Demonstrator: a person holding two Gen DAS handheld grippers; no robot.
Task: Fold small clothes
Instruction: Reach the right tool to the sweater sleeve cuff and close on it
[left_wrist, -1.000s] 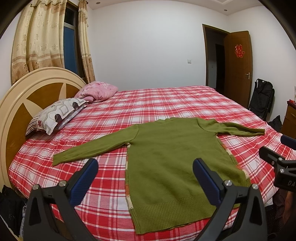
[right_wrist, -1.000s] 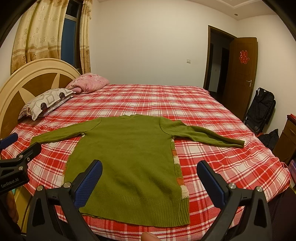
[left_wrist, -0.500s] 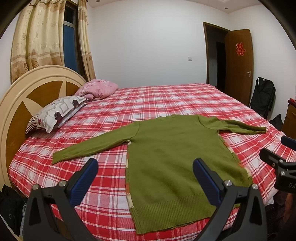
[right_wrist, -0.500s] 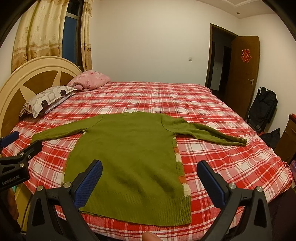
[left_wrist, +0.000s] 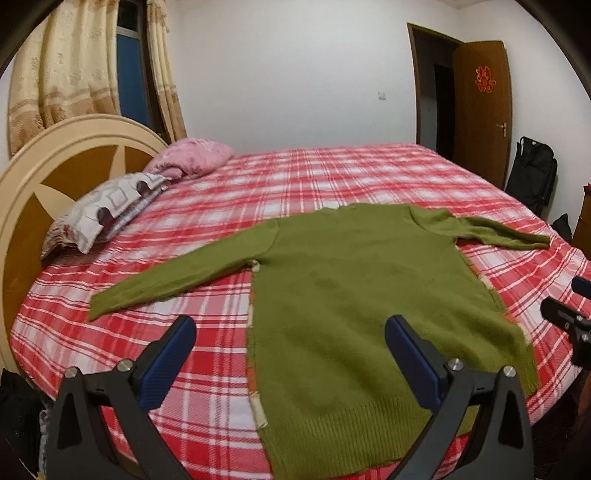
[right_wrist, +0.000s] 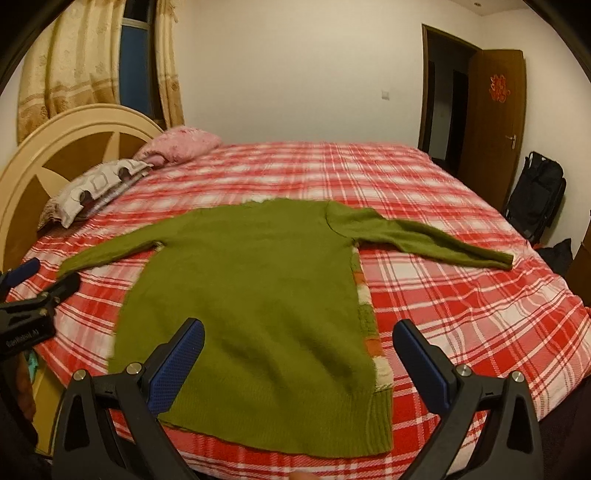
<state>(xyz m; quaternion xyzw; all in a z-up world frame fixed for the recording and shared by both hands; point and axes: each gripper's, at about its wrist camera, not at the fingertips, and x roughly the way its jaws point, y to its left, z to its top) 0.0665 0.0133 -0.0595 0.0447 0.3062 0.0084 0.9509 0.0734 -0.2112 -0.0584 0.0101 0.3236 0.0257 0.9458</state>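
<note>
While grippers hover — sweater (left_wrist: 354, 295) beyond, flat.

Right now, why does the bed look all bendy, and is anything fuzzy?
In the left wrist view the fisheye lens bows the red plaid bed and cream wooden headboard; the green knitted sweater is fairly sharp. In the right wrist view the same bend shows, and the sweater smears with motion blur near its hem, while the close blue-padded right tongs stay crisp.
</note>
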